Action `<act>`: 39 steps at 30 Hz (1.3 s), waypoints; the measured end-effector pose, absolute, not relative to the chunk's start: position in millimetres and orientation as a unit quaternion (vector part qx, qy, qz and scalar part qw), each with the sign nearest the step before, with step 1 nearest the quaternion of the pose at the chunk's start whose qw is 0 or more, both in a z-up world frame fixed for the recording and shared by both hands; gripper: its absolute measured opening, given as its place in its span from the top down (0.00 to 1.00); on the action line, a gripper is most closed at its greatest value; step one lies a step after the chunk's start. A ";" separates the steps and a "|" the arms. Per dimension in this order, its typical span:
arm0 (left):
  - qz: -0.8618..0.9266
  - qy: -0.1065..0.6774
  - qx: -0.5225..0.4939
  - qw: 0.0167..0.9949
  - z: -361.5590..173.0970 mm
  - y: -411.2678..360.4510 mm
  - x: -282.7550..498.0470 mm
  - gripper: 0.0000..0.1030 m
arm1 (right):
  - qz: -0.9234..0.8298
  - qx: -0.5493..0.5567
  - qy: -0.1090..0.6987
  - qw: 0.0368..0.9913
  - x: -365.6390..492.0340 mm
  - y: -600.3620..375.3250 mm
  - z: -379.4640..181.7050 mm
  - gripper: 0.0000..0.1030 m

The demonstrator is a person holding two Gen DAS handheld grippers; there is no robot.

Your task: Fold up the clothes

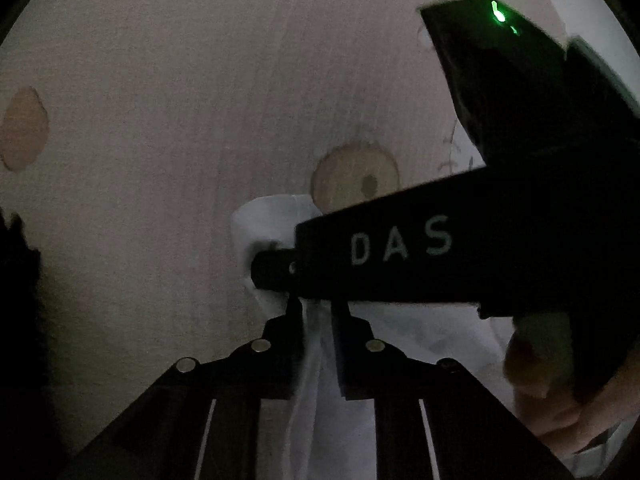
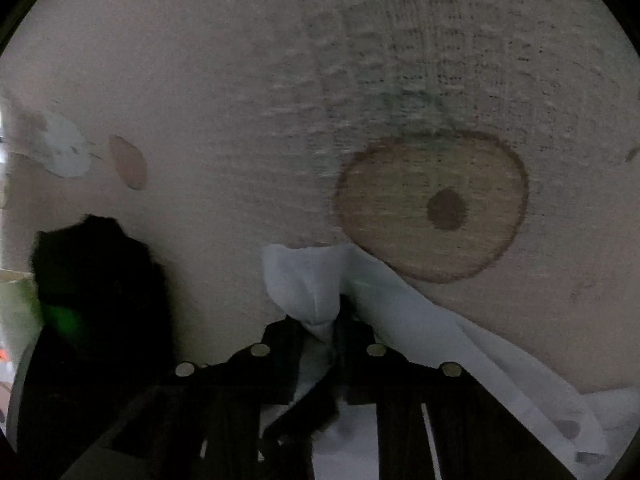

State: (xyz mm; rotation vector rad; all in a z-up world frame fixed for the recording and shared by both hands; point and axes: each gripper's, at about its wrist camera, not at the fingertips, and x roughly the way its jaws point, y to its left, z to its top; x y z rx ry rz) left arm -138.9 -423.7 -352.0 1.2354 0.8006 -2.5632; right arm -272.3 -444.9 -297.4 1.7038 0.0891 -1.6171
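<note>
A white garment lies bunched on a pinkish cloth-covered surface. In the left wrist view my left gripper is shut on a fold of it, and white fabric runs down between the fingers. My right gripper, a black body marked DAS, reaches in from the right and crosses just above the left fingertips, its tip against the same bunch. In the right wrist view my right gripper is shut on a corner of the garment, which trails off to the lower right. The left gripper's dark body stands close on the left.
A person's hand holds the right gripper's handle. The surface bears a round brown stain with a dark centre just beyond the garment, and smaller patches to the left. A pale strip shows at the far right edge.
</note>
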 end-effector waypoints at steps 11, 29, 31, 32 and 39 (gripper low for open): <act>-0.884 0.260 0.351 0.169 -320.4 -465.2 -139.5 0.89 | -0.646 0.616 -0.025 0.451 -275.2 -473.6 -238.8 0.89; -0.821 0.374 0.380 0.203 -351.3 -515.3 -154.7 0.57 | -0.629 0.629 -0.067 0.452 -278.7 -475.5 -243.6 0.45; -0.827 0.360 0.380 0.205 -344.7 -510.8 -157.1 0.55 | -0.662 0.597 -0.041 0.452 -274.7 -465.1 -222.6 0.37; -0.830 0.352 0.380 0.206 -341.3 -508.6 -158.3 0.54 | -0.677 0.582 -0.030 0.449 -273.5 -458.0 -212.1 0.34; -0.843 0.325 0.384 0.192 -326.8 -488.1 -178.4 0.54 | -0.723 0.547 0.033 0.421 -260.2 -397.2 -163.2 0.33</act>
